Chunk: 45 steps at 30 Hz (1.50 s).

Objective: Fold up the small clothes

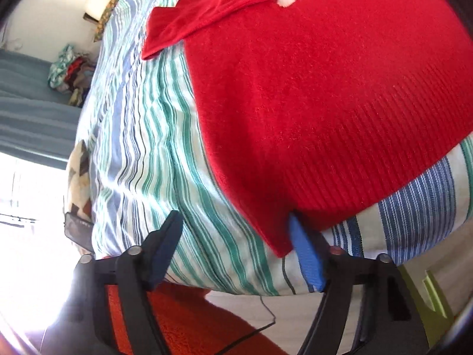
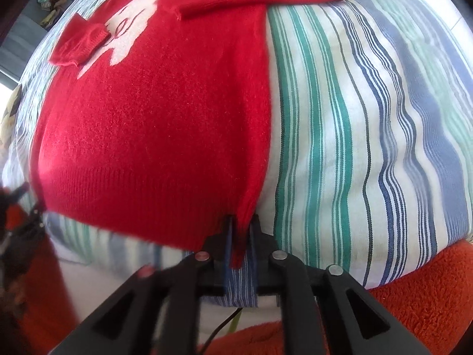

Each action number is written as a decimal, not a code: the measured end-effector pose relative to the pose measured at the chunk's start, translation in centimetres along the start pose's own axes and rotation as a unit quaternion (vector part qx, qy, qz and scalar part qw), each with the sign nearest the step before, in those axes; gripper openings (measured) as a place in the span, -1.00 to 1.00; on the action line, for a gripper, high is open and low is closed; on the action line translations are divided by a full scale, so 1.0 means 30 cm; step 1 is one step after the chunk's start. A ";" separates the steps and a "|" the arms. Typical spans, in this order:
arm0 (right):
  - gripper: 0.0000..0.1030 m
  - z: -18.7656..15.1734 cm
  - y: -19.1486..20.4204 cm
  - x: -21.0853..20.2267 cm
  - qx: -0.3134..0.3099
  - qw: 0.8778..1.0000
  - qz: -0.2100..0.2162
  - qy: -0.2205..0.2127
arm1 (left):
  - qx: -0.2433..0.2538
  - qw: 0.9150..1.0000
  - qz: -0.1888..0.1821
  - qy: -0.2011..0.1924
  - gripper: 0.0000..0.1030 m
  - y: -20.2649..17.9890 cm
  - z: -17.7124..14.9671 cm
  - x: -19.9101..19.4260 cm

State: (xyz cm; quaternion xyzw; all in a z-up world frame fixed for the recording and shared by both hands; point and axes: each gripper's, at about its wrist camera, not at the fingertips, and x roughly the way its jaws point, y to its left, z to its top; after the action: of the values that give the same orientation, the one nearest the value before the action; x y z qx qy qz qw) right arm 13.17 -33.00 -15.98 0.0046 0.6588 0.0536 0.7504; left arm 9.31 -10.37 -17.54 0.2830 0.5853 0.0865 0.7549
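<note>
A small red knit sweater (image 1: pixel 310 94) with a white figure on its chest lies flat on a striped bedsheet (image 1: pixel 142 153), both sleeves folded in over the front. My left gripper (image 1: pixel 233 222) is open at the sweater's lower left hem corner; its right blue finger (image 1: pixel 304 251) touches the hem edge and the left finger stands apart on the sheet. In the right wrist view the sweater (image 2: pixel 153 124) fills the left half. My right gripper (image 2: pixel 241 230) is shut on the sweater's lower right hem corner, red fabric pinched between the jaws.
The striped sheet (image 2: pixel 369 118) extends to the right of the sweater. An orange fuzzy rug (image 2: pixel 419 290) lies below the bed edge. A pile of clothes (image 1: pixel 68 71) sits far off at the left. A dark cable (image 1: pixel 266 319) hangs under the bed edge.
</note>
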 end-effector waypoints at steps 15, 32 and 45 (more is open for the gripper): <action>0.60 0.194 0.019 -0.447 -0.211 0.960 -0.098 -0.153 | -0.235 0.959 -0.158 0.020 0.66 0.395 -0.104 -0.015; -0.86 0.514 -0.267 -0.225 -0.062 0.959 0.018 -0.276 | -0.274 0.951 -0.138 0.044 0.66 0.475 -0.210 -0.002; -0.86 0.288 -1.059 -0.258 0.254 0.925 -0.036 -0.279 | -0.216 0.963 -0.159 0.019 0.66 0.347 -0.102 -0.081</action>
State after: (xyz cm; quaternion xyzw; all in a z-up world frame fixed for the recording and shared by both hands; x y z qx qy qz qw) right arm 23.10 -64.71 -9.66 0.1859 0.4137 -0.1456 0.8793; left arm 7.82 -1.92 -10.48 0.0149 0.6042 0.0952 0.7910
